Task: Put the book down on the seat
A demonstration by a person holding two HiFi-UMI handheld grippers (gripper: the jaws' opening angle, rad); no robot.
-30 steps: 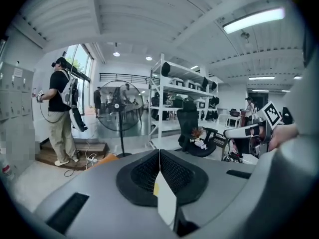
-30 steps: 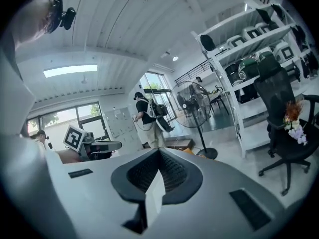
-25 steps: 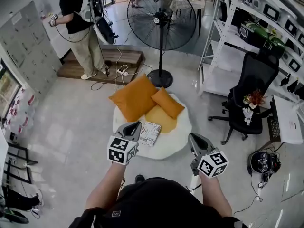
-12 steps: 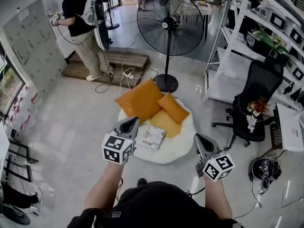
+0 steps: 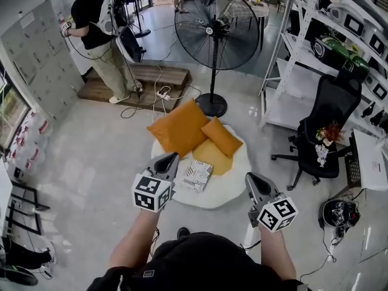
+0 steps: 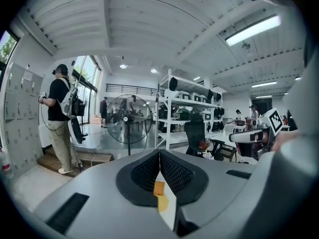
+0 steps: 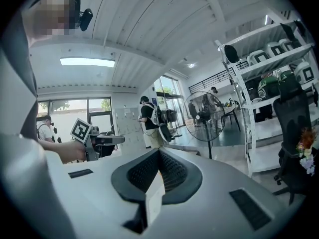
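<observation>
The book (image 5: 197, 176), with a patterned black-and-white cover, lies flat on the round white seat (image 5: 230, 190) in the head view, in front of the orange cushions (image 5: 177, 128). My left gripper (image 5: 170, 157) hangs just left of the book, above it, jaws shut and empty. Right of the seat's front edge, my right gripper (image 5: 250, 177) is also shut with nothing in it. In the left gripper view the left gripper (image 6: 159, 153) points out into the room with its jaws together. The right gripper (image 7: 158, 152) does likewise in its own view.
A tall standing fan (image 5: 216, 26) is behind the seat. A black office chair (image 5: 324, 123) and a white shelf rack (image 5: 315, 41) stand to the right. A person (image 5: 97, 35) stands at lockers at the back left, by a low wooden platform (image 5: 139, 80) with cables.
The head view has shifted a little, so the seat sits slightly lower and to the right. The book lies still. Both grippers stay shut and about where they were.
</observation>
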